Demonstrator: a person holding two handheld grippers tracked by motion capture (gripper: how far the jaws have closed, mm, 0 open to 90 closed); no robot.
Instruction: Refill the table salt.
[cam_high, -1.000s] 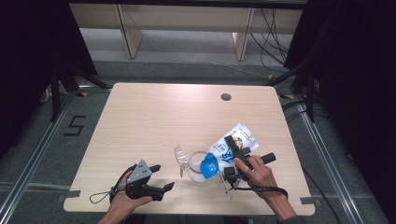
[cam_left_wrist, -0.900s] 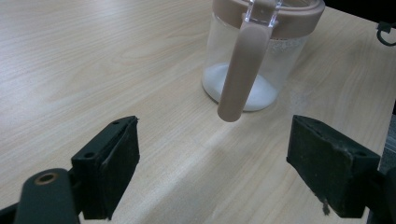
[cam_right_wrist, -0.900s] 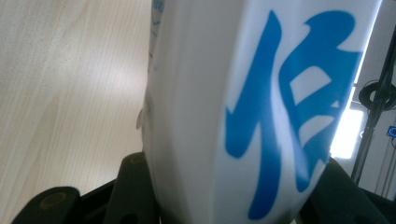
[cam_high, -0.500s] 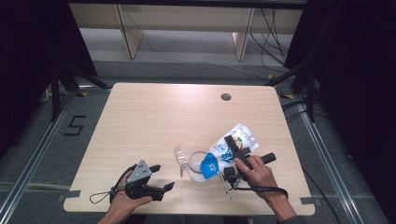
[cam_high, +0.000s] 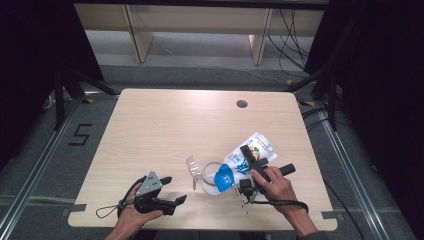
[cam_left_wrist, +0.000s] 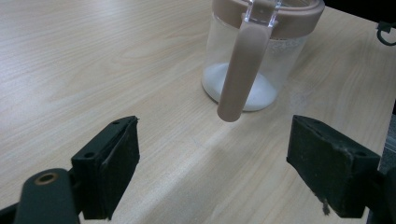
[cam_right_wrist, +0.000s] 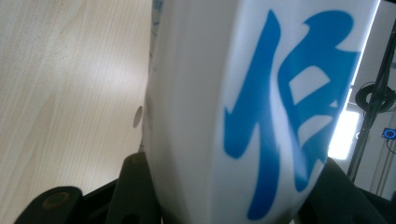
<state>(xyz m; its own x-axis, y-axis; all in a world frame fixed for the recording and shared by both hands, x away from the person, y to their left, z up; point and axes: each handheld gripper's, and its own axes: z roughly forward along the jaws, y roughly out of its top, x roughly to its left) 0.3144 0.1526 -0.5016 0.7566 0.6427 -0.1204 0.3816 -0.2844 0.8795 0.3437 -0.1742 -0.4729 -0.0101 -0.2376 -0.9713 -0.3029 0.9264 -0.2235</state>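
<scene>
The white pouch (cam_high: 245, 161) with blue lettering lies tilted over the clear jug (cam_high: 212, 176), its blue-capped end lowered onto the jug's mouth and its other end raised toward the far right of the bench (cam_high: 165, 130). The right tool (cam_high: 248, 167) clamps the pouch between its jaws. The jug stands near the front edge and has a layer of white powder in its bottom. The left tool (cam_left_wrist: 212, 172) rests to the jug's left, apart from it, jaws wide apart and holding nothing.
</scene>
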